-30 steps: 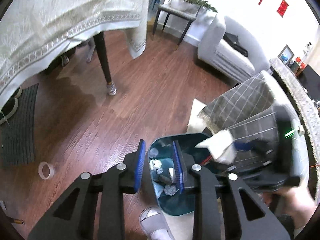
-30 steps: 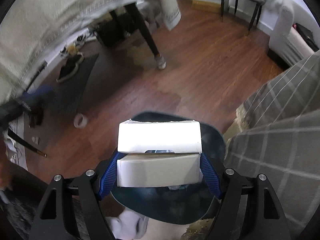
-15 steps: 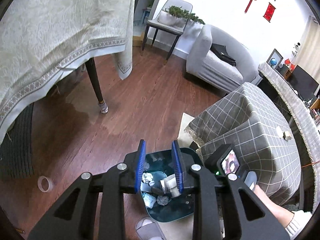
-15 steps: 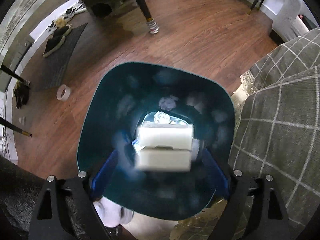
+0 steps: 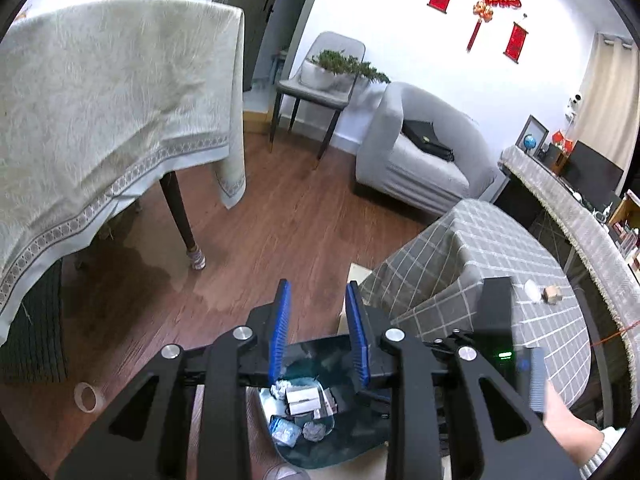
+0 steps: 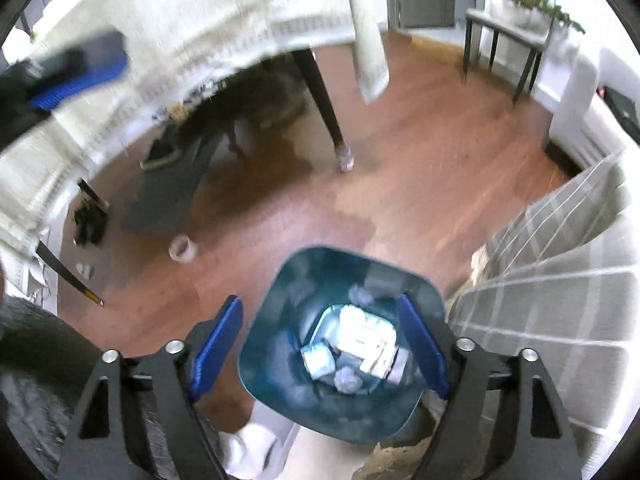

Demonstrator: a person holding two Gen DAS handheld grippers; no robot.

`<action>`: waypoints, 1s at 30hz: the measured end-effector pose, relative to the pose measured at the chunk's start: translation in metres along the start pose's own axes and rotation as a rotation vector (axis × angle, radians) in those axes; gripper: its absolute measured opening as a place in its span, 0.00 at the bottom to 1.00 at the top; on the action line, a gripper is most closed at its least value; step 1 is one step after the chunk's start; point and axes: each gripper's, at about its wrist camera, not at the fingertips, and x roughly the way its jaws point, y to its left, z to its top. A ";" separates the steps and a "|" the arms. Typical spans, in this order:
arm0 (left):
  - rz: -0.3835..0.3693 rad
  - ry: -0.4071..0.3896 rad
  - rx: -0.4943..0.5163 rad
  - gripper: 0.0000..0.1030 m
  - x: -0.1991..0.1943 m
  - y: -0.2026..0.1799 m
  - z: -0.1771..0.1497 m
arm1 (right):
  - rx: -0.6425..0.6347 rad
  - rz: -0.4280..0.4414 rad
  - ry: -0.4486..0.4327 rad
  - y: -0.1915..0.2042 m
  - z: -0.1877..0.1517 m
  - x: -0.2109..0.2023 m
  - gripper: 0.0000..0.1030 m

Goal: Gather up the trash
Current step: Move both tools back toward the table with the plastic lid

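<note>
While both blue-ribbed tools (image 5: 318, 334) (image 6: 320, 344) hang empty, right's jaws just narrowing, glossy teal bin (image 6: 276, 300), crumpled foil, white carton (image 6: 362, 334).

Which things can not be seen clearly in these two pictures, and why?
- Trash bin, left wrist view: near rim cut off by the bottom edge, sides hidden by the left tongs.
- Trash inside the bin, right wrist view: motion blur; labels unreadable.
- Small items on the checked cloth: too small to name.
</note>
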 end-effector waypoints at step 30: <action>-0.085 0.003 0.173 0.42 0.028 -0.122 0.004 | 0.178 -0.232 -0.246 -0.106 -0.045 -0.153 0.62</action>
